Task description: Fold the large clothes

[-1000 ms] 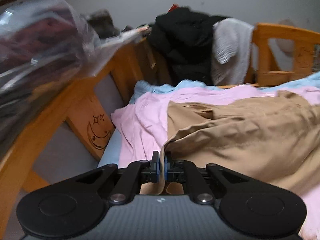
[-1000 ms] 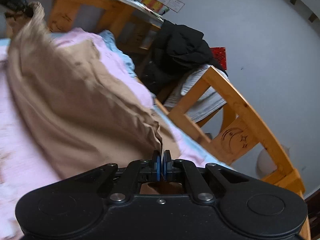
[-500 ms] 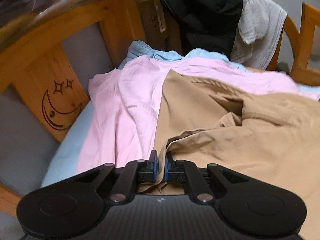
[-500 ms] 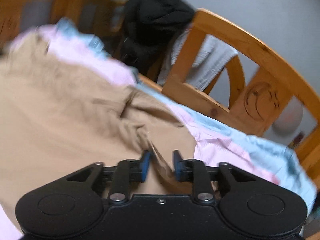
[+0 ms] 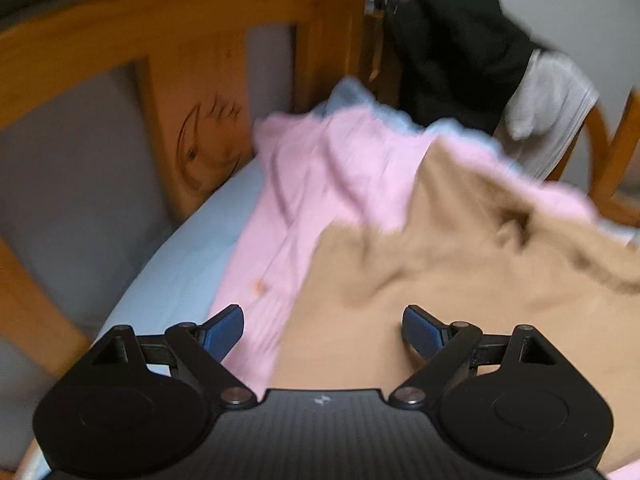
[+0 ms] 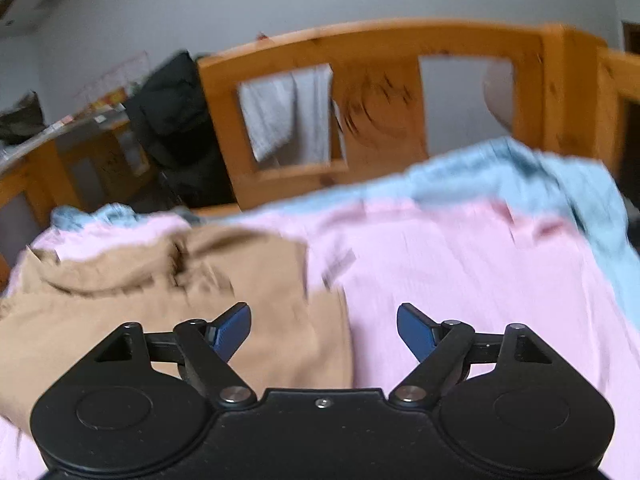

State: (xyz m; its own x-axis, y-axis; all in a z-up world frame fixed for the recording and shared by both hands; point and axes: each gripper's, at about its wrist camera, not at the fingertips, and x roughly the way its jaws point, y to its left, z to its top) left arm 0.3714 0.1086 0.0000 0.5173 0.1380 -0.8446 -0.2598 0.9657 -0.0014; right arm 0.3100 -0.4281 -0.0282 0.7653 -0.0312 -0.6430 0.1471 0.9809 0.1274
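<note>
A tan garment [image 5: 440,272] lies spread on a pink sheet [image 5: 320,184] on the bed. It also shows in the right wrist view [image 6: 168,312], at the left. My left gripper [image 5: 323,332] is open and empty above the garment's left edge. My right gripper [image 6: 324,330] is open and empty above the garment's right edge, where it meets the pink sheet [image 6: 460,264]. Both views are blurred by motion.
A wooden bed frame with moon carvings [image 5: 208,140] [image 6: 376,104] surrounds the bed. A black coat [image 5: 452,52] and a grey-white cloth [image 5: 548,108] hang over the rail. A light blue sheet [image 6: 520,176] lies under the pink one.
Both grippers were shut on the tan garment, lowered it onto the bed and opened. The garment now lies free. Both grippers have pulled back a little.
</note>
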